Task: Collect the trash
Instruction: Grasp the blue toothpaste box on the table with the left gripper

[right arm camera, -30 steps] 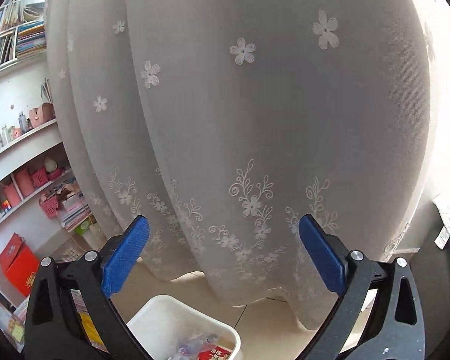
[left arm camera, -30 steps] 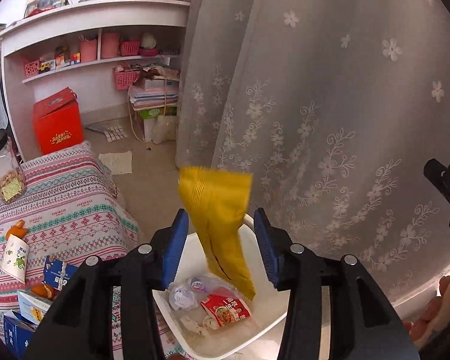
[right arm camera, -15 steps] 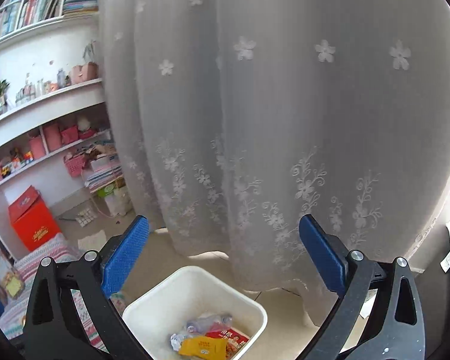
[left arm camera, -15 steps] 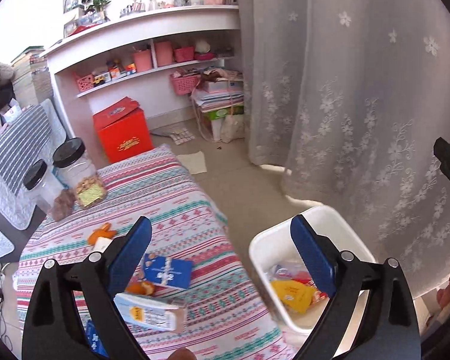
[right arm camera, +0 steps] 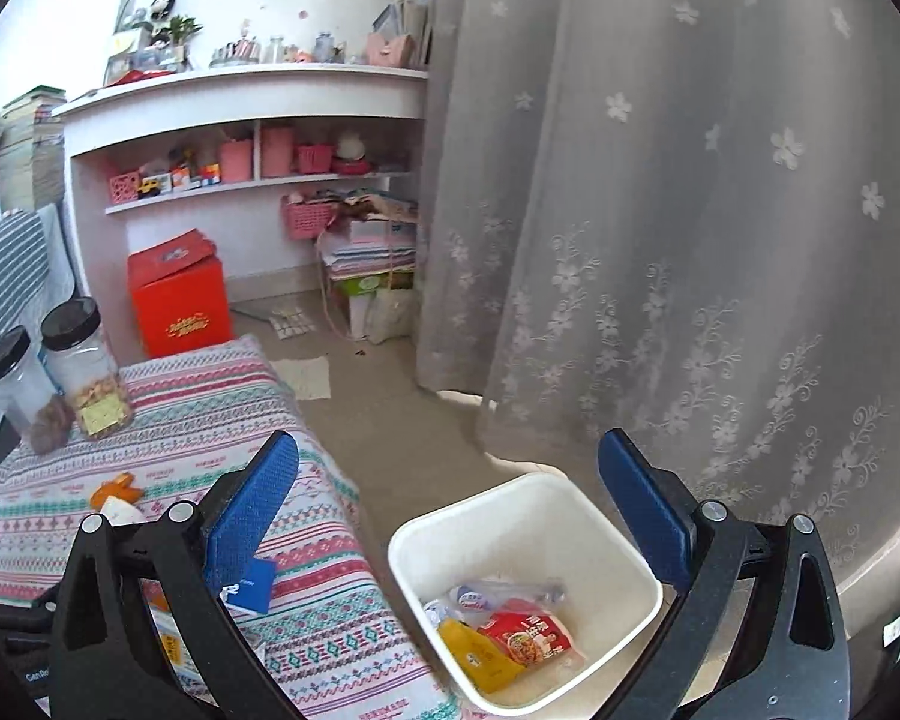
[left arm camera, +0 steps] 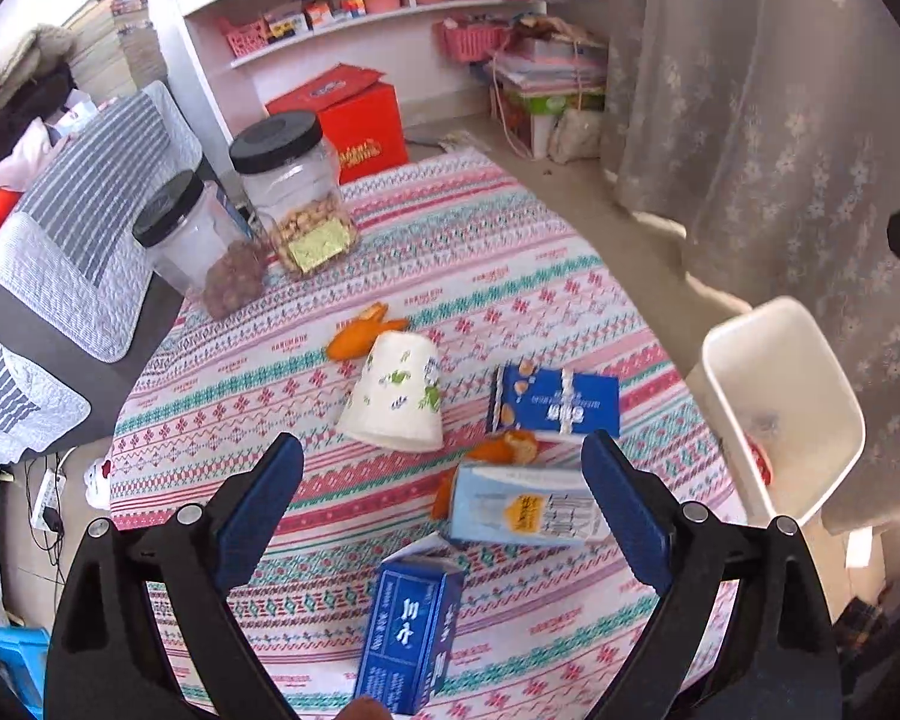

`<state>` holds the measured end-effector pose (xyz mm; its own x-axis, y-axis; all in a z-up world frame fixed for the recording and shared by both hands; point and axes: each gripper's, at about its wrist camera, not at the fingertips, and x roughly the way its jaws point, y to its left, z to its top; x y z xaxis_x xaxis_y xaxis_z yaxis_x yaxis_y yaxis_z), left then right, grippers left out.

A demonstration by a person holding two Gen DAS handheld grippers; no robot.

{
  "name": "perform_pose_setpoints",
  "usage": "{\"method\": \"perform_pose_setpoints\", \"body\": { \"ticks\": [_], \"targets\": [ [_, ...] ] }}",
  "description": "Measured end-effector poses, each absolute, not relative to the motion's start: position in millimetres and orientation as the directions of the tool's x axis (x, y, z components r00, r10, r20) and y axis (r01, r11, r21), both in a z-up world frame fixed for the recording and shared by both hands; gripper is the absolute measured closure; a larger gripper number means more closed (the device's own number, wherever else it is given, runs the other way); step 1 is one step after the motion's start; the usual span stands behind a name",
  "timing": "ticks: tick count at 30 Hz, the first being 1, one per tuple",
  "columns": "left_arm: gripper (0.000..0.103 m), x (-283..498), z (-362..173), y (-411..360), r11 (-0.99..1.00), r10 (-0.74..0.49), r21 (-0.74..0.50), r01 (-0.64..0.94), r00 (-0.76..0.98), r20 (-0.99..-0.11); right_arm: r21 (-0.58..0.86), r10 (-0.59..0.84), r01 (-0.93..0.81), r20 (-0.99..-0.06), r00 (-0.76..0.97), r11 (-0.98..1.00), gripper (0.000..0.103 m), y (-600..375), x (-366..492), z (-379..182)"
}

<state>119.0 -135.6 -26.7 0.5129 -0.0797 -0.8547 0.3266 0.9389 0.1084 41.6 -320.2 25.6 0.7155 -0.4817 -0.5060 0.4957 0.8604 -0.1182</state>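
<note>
Left wrist view: looked down on a table under a striped patterned cloth [left arm camera: 450, 276]. Left gripper [left arm camera: 444, 501] spread wide, nothing between its blue pads, touching nothing. Litter seen only here: a tipped white paper cup [left arm camera: 396, 393] at centre, orange peel [left arm camera: 360, 333] touching it at 11 o'clock, a dark blue packet [left arm camera: 555, 403] at 3 o'clock of the cup, a pale blue carton [left arm camera: 525, 513] toward 5 o'clock, and an upright blue carton [left arm camera: 411, 630] at 6 o'clock of the frame. Two black-lidded jars [left arm camera: 294, 192] at 10 o'clock. White trash bin [left arm camera: 810, 360] at 3 o'clock beside the table, its contents blurred and mostly hidden.

Right wrist view: right gripper [right arm camera: 447, 507] also spread wide and empty, hanging over the gap between cloth and bin. Bin interior shown plainly here, at 5 o'clock: a yellow wrapper [right arm camera: 480, 657], a red snack packet [right arm camera: 528, 642] and a clear plastic bottle [right arm camera: 501, 594] at the bottom. Table litter largely cut off behind the left finger; cup barely visible. Lace curtain [right arm camera: 690, 210] filled the right half.
</note>
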Motion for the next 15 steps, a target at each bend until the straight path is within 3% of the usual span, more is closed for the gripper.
{"method": "perform_pose_setpoints", "body": {
  "ticks": [6,15],
  "targets": [
    [0.012,124.7,-84.2,-107.6,0.917,-0.032,0.078,0.392,0.265,-0.964,-0.124,-0.389,0.399,-0.603,0.697,0.908,0.007,-295.7,68.4,6.4],
    [0.013,120.9,-133.8,-82.9,0.930,-0.063,-0.023,0.367,0.096,-0.993,-0.086,-0.257,0.281,-0.708,0.658,0.956,0.007,-263.6,95.6,-17.1]
  ]
}}
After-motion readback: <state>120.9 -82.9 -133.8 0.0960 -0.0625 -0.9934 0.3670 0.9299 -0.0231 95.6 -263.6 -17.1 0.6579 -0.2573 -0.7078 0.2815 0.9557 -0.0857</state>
